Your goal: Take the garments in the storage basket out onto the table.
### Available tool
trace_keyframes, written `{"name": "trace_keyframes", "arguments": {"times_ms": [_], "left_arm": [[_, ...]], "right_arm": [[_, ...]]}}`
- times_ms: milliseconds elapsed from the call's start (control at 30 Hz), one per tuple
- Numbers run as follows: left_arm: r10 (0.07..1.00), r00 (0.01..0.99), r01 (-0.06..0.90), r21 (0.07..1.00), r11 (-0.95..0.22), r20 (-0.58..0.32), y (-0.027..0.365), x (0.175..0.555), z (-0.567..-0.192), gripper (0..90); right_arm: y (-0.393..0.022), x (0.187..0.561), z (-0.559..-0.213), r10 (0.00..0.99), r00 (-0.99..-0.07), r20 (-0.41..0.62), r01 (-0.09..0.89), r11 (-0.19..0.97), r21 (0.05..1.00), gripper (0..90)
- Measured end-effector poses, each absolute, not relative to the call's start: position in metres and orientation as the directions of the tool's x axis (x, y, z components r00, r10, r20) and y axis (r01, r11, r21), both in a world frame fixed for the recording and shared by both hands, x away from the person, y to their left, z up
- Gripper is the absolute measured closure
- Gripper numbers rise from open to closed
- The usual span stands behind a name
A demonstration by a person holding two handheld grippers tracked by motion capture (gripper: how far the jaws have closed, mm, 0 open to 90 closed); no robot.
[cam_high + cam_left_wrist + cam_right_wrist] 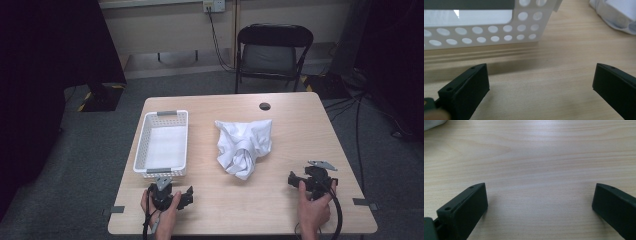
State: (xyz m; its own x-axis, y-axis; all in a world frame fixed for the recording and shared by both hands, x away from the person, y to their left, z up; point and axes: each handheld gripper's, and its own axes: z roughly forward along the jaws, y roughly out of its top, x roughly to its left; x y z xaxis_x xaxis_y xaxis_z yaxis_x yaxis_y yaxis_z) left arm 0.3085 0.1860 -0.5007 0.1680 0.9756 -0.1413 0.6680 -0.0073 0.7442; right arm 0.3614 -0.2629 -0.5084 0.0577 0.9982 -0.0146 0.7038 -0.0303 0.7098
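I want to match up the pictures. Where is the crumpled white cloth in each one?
High view: the white cloth lies in the middle of the table, right of the white basket.
Left gripper view: a bit of the cloth fills the top right corner; the basket is at top left.
Right gripper view: a white edge in the top left corner, probably the cloth.
Shared landmark: the light wood tabletop.

Table evenly lit, dark room edges, close views soft
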Motion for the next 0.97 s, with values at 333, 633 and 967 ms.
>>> {"name": "trace_keyframes", "arguments": {"times_ms": [333,633,967], "left_arm": [[0.981,0.142,0.679,0.734,-0.002,-0.129,0.1871,0.3111,-0.5091,0.2],[0.994,0.111,0.704,0.707,-0.069,-0.012,0.1782,0.3150,-0.5102,0.0],[0.994,0.110,0.704,0.707,-0.068,-0.014,0.1784,0.3151,-0.5101,0.0]], "right_arm": [[-0.2629,0.3614,-0.5084,0.998,0.058,-0.015,0.704,-0.030,0.710,0.0],[-0.2629,0.3613,-0.5084,0.998,0.058,-0.015,0.704,-0.030,0.710,0.0],[-0.2629,0.3614,-0.5084,0.998,0.058,-0.015,0.704,-0.030,0.710,0.0]]}}
